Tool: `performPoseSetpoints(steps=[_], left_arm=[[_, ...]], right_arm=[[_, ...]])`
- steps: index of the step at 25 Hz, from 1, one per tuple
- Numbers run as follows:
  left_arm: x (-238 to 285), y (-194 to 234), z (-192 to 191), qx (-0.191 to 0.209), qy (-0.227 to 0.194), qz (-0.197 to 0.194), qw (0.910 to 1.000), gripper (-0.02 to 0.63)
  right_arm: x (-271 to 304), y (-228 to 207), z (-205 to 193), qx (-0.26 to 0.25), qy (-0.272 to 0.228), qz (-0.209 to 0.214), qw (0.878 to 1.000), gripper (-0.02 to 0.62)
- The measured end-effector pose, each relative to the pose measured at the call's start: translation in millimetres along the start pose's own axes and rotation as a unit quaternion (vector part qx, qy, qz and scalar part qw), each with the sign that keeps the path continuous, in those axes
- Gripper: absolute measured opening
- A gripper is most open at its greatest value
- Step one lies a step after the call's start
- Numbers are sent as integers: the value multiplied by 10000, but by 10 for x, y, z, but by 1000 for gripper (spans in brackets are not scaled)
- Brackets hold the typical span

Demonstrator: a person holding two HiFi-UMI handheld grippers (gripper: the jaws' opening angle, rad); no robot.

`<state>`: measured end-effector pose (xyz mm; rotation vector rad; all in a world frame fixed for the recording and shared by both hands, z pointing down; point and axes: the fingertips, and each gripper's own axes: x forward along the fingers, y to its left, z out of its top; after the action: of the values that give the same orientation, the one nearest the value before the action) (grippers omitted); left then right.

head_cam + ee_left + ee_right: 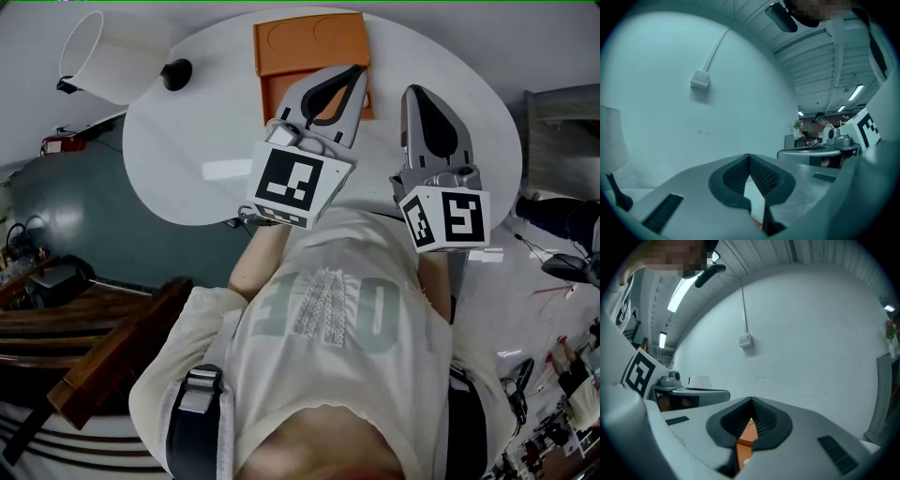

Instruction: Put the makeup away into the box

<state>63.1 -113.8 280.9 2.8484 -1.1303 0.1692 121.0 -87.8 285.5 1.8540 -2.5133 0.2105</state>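
We look down on the white oval counter (187, 178), its near edge cut off by the person's shirt (328, 319) and part of its middle covered by the two grippers held level above it. A lamp (98, 52) with a white shade stands at the counter's far left edge. The orange box (309, 42) lies at the far edge, about midway along it. Only its far part shows, because the near part is hidden behind the left gripper (357, 69), so we cannot tell what it holds. That gripper's tip lies over the box's near right corner in the head view. The right gripper (412, 90) is just beside it, clear of the box. In the left gripper view the jaws are clenched tip to tip with nothing between them. A sliver of white counter and a speck of orange show through the gap behind the tips. The right gripper's jaws are likewise clenched and empty, and a strip of the box shows through their gap.
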Motion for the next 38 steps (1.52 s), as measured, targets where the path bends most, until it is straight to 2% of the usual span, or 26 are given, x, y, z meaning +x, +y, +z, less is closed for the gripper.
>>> performPoseSetpoints(steps=[8,11,14,18,21,23,25,27,28,34,38], left_arm=[[-14,-146,-110,-103,82,-101,9999,6],[54,-256,-216,-138,210,-320,9992,8],[182,-469,-387,-179,522,-739,9957,122],[387,-927,-743,-93,984,-1411,9851,220],[519,-1380,-1266,409,1598,-2071,9643,310],[561,-1619,-1709,970,2115,-2414,9421,343],[574,-1764,-2134,1567,2597,-2615,9163,345],[599,-1869,-2450,1888,2939,-2794,8944,345],[614,-1913,-2560,1939,3056,-2870,8869,345],[683,-2019,-2986,2138,3649,-3081,8522,345],[689,-2010,-3060,1859,3880,-3133,8466,344]], right_arm=[[-152,-62,-21,18,4,-75,10000,5],[-264,-141,-41,16,13,-157,9999,5],[-402,-287,-55,-2,16,-323,9995,5],[-626,-576,-77,14,12,-672,9977,5],[-800,-812,-92,5,-1,-923,9957,5],[-911,-957,-101,-4,-3,-1080,9942,5],[-1005,-1082,-112,-14,-2,-1204,9927,5],[-1070,-1199,-118,-38,-10,-1274,9918,5],[-1097,-1251,-123,-48,-12,-1295,9916,5],[-1151,-1414,-137,-67,-5,-1252,9921,5],[-1121,-1451,-143,-68,-7,-1143,9934,5]])
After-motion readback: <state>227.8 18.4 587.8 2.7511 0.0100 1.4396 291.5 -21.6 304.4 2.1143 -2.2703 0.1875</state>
